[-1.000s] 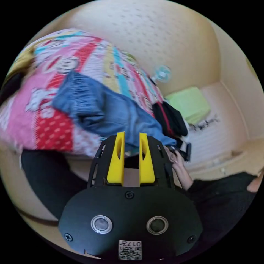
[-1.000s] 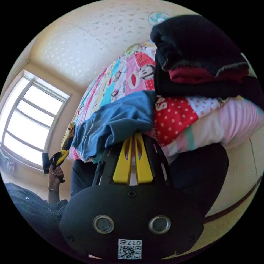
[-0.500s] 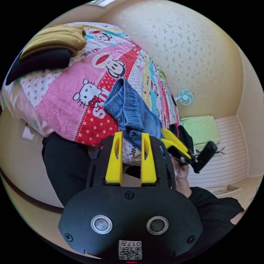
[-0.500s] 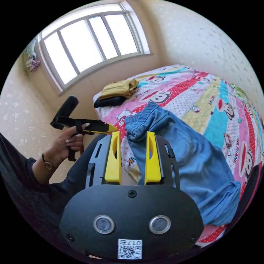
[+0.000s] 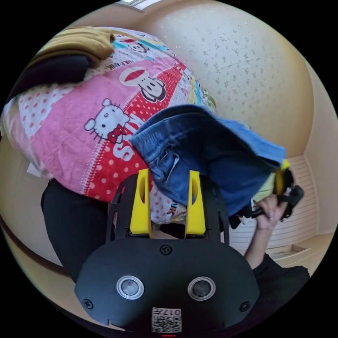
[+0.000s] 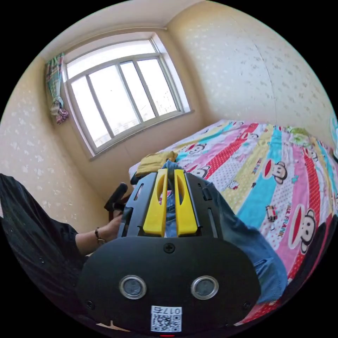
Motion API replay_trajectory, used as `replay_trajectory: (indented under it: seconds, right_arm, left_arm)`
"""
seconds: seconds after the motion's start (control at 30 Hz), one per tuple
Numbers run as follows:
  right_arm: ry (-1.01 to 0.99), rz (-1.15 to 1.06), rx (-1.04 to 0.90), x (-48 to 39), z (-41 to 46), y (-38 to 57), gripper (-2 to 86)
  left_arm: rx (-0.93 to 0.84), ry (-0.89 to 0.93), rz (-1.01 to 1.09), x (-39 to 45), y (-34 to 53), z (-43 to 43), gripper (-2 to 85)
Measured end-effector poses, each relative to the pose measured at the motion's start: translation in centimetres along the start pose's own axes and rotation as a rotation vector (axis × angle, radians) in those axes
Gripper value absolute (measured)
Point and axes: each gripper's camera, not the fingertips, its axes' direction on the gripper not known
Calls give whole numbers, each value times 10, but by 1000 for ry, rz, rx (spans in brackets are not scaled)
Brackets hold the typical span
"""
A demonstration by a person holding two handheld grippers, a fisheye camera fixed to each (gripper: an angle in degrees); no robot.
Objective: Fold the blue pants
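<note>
The blue pants (image 5: 197, 155) lie at the near edge of a cartoon-print bedspread (image 5: 70, 133), one side lifted off it. My left gripper (image 5: 168, 174) is open, its yellow jaws wide apart on either side of the waistband edge. In the left gripper view a hand holds the right gripper (image 5: 286, 190) up at the right under the raised cloth. In the right gripper view my right gripper (image 6: 170, 173) is shut on a fold of the blue pants (image 6: 260, 253), which hang down to the right over the bedspread (image 6: 281, 169). The left gripper's handle (image 6: 116, 197) shows in a hand at the left.
Folded yellow clothing (image 5: 77, 42) on a black garment (image 5: 52, 70) sits at the bed's corner; the yellow pile (image 6: 155, 162) lies below a window (image 6: 116, 95). A person's dark leg (image 5: 74, 225) stands against the bed's edge. Patterned walls close in behind the bed.
My right gripper has shut on the pants and raised that side off the bed. My left gripper's jaws have spread wider around the waistband.
</note>
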Motion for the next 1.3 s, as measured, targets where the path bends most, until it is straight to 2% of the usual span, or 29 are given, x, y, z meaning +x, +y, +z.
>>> replay_trajectory:
  seconds: [0.07,0.1,0.2,0.27,0.37,0.43,0.53,0.63,0.73,0.83,1.07,1.17,1.3]
  right_arm:
    - [63,-91,101,-27,-67,-24,29]
    - [75,-117,127,-34,-83,-28,28]
    - [167,-232,243,-69,-166,-43,27]
    - [266,-282,354,-95,-230,-50,28]
    - [394,-376,521,-140,-315,-58,29]
    - [495,-422,609,-169,-362,-62,30]
    - [628,-485,756,-210,-431,-71,29]
    - [688,-504,854,-238,-489,-91,29]
    - [711,-537,960,-261,-530,-116,28]
    - [784,-540,975,-276,-554,-153,28]
    - [685,-457,900,-241,-570,-239,27]
    - [731,-369,769,-186,-527,-273,28]
    - [763,-248,570,-75,-442,-302,29]
  left_arm:
    - [22,-74,35,18,2,3,146]
    - [64,-53,81,32,5,-2,126]
    - [253,159,264,76,19,-40,48]
    - [321,175,374,114,26,-70,26]
    - [517,255,550,186,47,-156,10]
    - [719,353,728,245,72,-240,5]
    - [899,404,955,320,105,-337,2]
    - [1003,436,1142,387,130,-412,1]
    - [1105,370,1265,449,146,-466,1]
    - [1133,305,1323,500,149,-509,0]
    - [1105,290,1294,554,110,-555,0]
    - [1038,209,1233,563,62,-528,0]
    - [841,53,1086,554,-57,-436,2]
